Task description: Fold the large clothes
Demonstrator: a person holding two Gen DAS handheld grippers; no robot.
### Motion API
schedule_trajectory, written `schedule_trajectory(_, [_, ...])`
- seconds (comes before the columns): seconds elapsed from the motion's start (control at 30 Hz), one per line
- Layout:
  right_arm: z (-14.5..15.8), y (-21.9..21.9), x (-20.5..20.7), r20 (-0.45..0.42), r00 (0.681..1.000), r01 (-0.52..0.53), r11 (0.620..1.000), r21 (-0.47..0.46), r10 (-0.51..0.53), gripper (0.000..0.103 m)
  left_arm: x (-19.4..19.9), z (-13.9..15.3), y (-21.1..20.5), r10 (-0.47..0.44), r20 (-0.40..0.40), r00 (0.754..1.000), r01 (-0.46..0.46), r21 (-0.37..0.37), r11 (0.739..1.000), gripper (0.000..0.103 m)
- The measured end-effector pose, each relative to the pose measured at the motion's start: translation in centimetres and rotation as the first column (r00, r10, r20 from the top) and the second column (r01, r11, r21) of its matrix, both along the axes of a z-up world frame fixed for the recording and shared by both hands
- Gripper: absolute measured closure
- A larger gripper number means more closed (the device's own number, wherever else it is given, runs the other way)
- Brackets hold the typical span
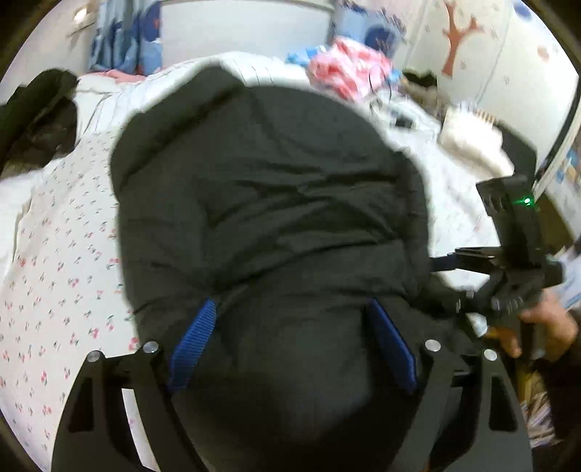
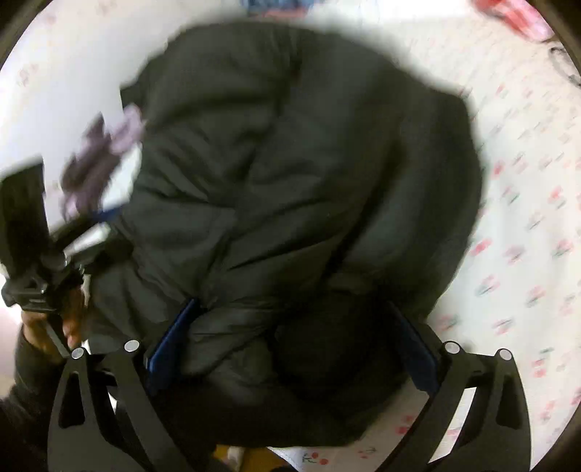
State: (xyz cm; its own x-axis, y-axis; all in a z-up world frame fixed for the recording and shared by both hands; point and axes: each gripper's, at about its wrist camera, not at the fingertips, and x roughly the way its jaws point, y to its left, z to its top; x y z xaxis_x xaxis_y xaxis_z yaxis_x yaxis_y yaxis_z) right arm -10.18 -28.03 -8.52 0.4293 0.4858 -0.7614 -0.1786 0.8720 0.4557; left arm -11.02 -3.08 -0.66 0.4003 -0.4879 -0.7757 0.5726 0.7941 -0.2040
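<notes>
A large black padded jacket (image 1: 268,196) lies bunched on the bed and fills both views; it also shows in the right wrist view (image 2: 297,174). My left gripper (image 1: 290,326) has its blue-padded jaws wide apart with a thick fold of the jacket bulging between them. My right gripper (image 2: 290,334) stands the same way, jaws wide with bunched jacket between them. The right gripper also shows in the left wrist view (image 1: 515,261) at the jacket's right edge, held by a hand. The left gripper shows in the right wrist view (image 2: 40,254) at the jacket's left edge.
The bed has a white sheet with small cherry prints (image 1: 54,272). Another dark garment (image 1: 36,119) lies at the far left. Pink and blue clothes (image 1: 348,69) are piled at the back. A wall with a red tree sticker (image 1: 457,32) stands behind.
</notes>
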Motion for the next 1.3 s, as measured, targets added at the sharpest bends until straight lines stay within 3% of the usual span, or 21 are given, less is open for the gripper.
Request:
schedule_trajectory(0.1, [2.9, -2.8, 1.4, 0.084, 0.987, 0.14, 0.989, -0.039, -0.137, 0.006, 1.9, 1.3, 3.2, 0.095, -0.021, 0.995, -0.097, -0.086, 0.992, 0.021])
schedule_trajectory(0.17, [4.6, -3.4, 2.7, 0.13, 0.975, 0.188, 0.98, -0.069, -0.178, 0.006, 4.5, 1.2, 5.8, 0.203, -0.061, 0.977, -0.21, -0.148, 0.966, 0.021])
schedule_trajectory(0.2, [5.1, -3.3, 4.3, 0.162, 0.968, 0.212, 0.969, -0.126, -0.191, 0.006, 6.1, 0.6, 7.1, 0.248, -0.104, 0.963, -0.264, -0.191, 0.945, 0.021])
schedule_trajectory(0.27, [4.2, -3.0, 5.4, 0.168, 0.968, 0.227, 0.941, -0.253, -0.188, 0.006, 8.3, -1.1, 8.3, 0.296, -0.184, 0.937, -0.333, -0.22, 0.917, 0.021])
schedule_trajectory(0.33, [0.6, -3.7, 8.0, 0.064, 0.977, 0.215, 0.935, -0.281, -0.205, 0.006, 9.9, -3.9, 7.9, 0.261, -0.273, 0.926, -0.327, -0.232, 0.916, 0.02])
schedule_trajectory(0.4, [-3.1, -3.4, 8.5, -0.037, 0.979, 0.184, 0.953, -0.241, -0.198, 0.006, 10.5, -6.1, 6.8, 0.219, -0.327, 0.919, -0.305, -0.241, 0.921, 0.011])
schedule_trajectory(0.43, [-3.6, -4.1, 8.6, -0.058, 0.977, 0.191, 0.96, -0.203, -0.206, 0.006, 10.8, -7.2, 6.5, 0.211, -0.358, 0.91, -0.31, -0.248, 0.918, 0.01])
schedule_trajectory(0.5, [-3.1, -5.5, 8.0, -0.08, 0.973, 0.204, 0.97, -0.132, -0.216, 0.006, 10.9, -7.3, 7.0, 0.214, -0.384, 0.898, -0.329, -0.266, 0.906, 0.01])
schedule_trajectory(0.57, [-2.2, -7.4, 6.6, -0.084, 0.967, 0.242, 0.97, 0.016, -0.24, 0.006, 10.6, -6.5, 8.2, 0.181, -0.387, 0.904, -0.323, -0.339, 0.884, 0.011])
schedule_trajectory(0.67, [-2.5, -9.0, 5.4, -0.131, 0.957, 0.28, 0.944, 0.173, -0.259, 0.006, 11.0, -6.8, 9.7, 0.142, -0.432, 0.89, -0.337, -0.417, 0.844, 0.007])
schedule_trajectory(0.73, [-4.1, -8.4, 5.4, -0.172, 0.958, 0.26, 0.946, 0.195, -0.228, 0.006, 11.8, -9.0, 8.7, 0.1, -0.508, 0.856, -0.329, -0.385, 0.862, 0.007])
schedule_trajectory(0.77, [-4.5, -7.7, 5.2, -0.162, 0.961, 0.251, 0.95, 0.185, -0.223, 0.006, 11.9, -10.1, 7.8, 0.055, -0.537, 0.842, -0.314, -0.405, 0.859, 0.006])
schedule_trajectory(0.8, [-4.5, -7.0, 5.2, -0.153, 0.962, 0.25, 0.951, 0.18, -0.225, 0.006, 11.9, -10.4, 7.5, 0.048, -0.537, 0.842, -0.314, -0.416, 0.854, 0.006])
schedule_trajectory(0.93, [-3.2, -3.9, 4.7, -0.134, 0.978, 0.191, 0.942, 0.277, -0.159, 0.006, 10.2, -6.3, 6.2, -0.001, -0.38, 0.925, -0.187, -0.458, 0.869, 0.011])
schedule_trajectory(1.0, [-3.2, -2.2, 4.2, -0.125, 0.985, 0.148, 0.95, 0.274, -0.117, 0.006, 9.4, -5.2, 6.2, 0.006, -0.317, 0.948, -0.136, -0.389, 0.911, 0.011])
schedule_trajectory(1.03, [-3.8, -1.7, 4.2, -0.136, 0.985, 0.134, 0.964, 0.228, -0.105, 0.006, 9.9, -5.7, 6.7, 0.011, -0.324, 0.946, -0.135, -0.362, 0.922, 0.011])
schedule_trajectory(1.07, [-4.3, -1.7, 4.2, -0.14, 0.985, 0.128, 0.971, 0.201, -0.101, 0.006, 10.5, -7.2, 7.2, 0.026, -0.373, 0.927, -0.16, -0.331, 0.93, 0.011])
schedule_trajectory(1.13, [-4.3, -3.1, 3.8, -0.157, 0.979, 0.162, 0.967, 0.195, -0.132, 0.006, 11.3, -9.2, 8.7, 0.057, -0.443, 0.895, -0.223, -0.332, 0.916, 0.011])
schedule_trajectory(1.17, [-3.9, -4.2, 3.5, -0.15, 0.976, 0.185, 0.964, 0.192, -0.157, 0.006, 11.2, -9.4, 9.2, 0.057, -0.453, 0.89, -0.234, -0.346, 0.908, 0.011])
schedule_trajectory(1.3, [1.5, -5.6, 2.6, 0.023, 0.974, 0.223, 0.968, 0.111, -0.227, 0.006, 10.5, -8.3, 9.6, 0.056, -0.423, 0.904, -0.22, -0.35, 0.911, 0.011])
